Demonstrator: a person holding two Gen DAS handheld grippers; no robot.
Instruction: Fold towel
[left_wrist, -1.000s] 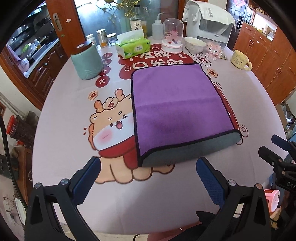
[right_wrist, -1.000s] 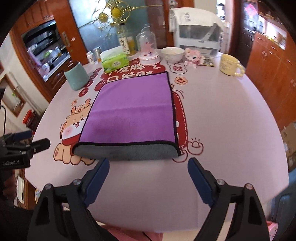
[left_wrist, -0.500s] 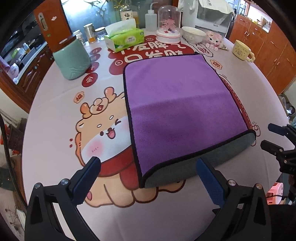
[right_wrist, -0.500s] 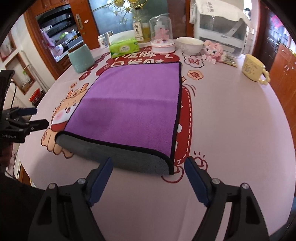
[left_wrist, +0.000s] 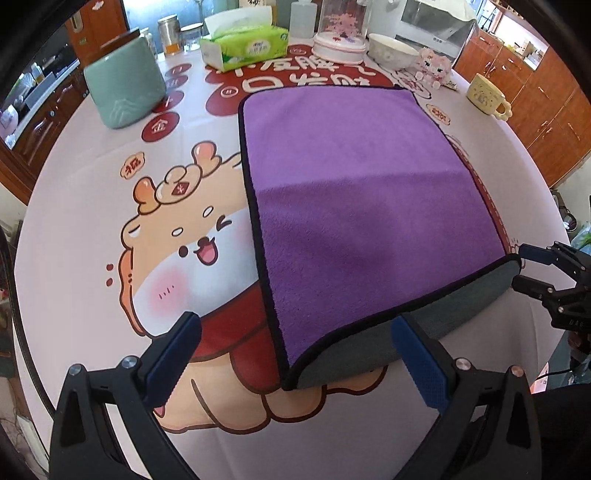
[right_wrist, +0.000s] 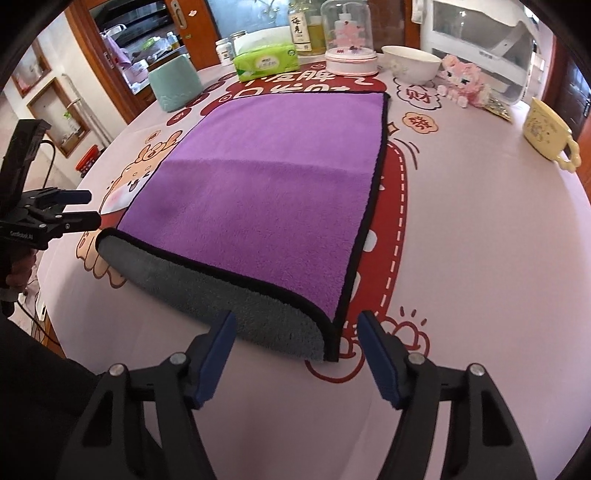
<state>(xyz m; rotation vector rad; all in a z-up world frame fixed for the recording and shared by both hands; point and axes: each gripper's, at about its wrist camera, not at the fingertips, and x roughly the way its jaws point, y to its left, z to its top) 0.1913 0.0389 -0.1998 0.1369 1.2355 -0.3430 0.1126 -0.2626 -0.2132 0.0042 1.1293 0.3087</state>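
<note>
A purple towel (left_wrist: 362, 206) with a grey underside and black edging lies folded once on the printed tablecloth, its rounded fold toward me. It also shows in the right wrist view (right_wrist: 266, 192). My left gripper (left_wrist: 295, 354) is open, its fingers straddling the near left corner of the fold without touching it. My right gripper (right_wrist: 295, 347) is open at the near right corner of the fold. The right gripper also shows at the right edge of the left wrist view (left_wrist: 524, 267), the left gripper at the left edge of the right wrist view (right_wrist: 79, 208).
Along the table's far side stand a teal canister (left_wrist: 123, 86), a green tissue box (left_wrist: 243, 48), a glass dome (left_wrist: 341, 31), a white bowl (left_wrist: 391, 50), a pink plush toy (left_wrist: 434, 68) and a yellow mug (left_wrist: 485, 96). Wooden cabinets surround the round table.
Both grippers have moved forward and down toward the towel's near fold, each closing in on a corner. The towel has not moved.
</note>
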